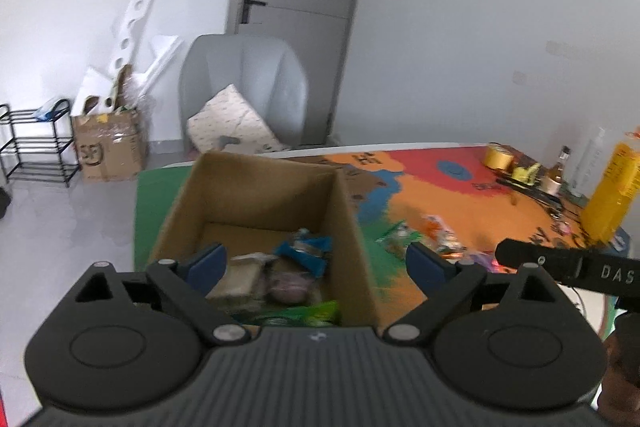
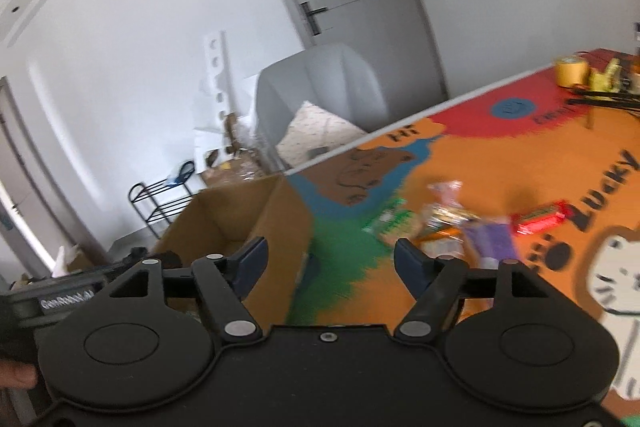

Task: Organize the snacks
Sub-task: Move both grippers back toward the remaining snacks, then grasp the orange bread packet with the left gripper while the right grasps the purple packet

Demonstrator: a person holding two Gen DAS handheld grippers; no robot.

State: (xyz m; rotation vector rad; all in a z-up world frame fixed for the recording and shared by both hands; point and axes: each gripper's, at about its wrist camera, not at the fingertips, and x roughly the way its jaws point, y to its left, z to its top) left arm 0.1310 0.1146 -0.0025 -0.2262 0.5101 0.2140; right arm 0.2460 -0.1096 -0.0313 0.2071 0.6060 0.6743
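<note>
Gaping left tongs (image 1: 314, 263) over box rim (image 1: 264, 163)

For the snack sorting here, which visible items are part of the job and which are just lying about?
Part of the job:
- cardboard box, already holding several packets
- blue packet inside it
- green packet on the mat
- purple packet
- red packet

Just lying about:
- yellow tape roll
- yellow bottle
- grey armchair
- black shoe rack
</note>
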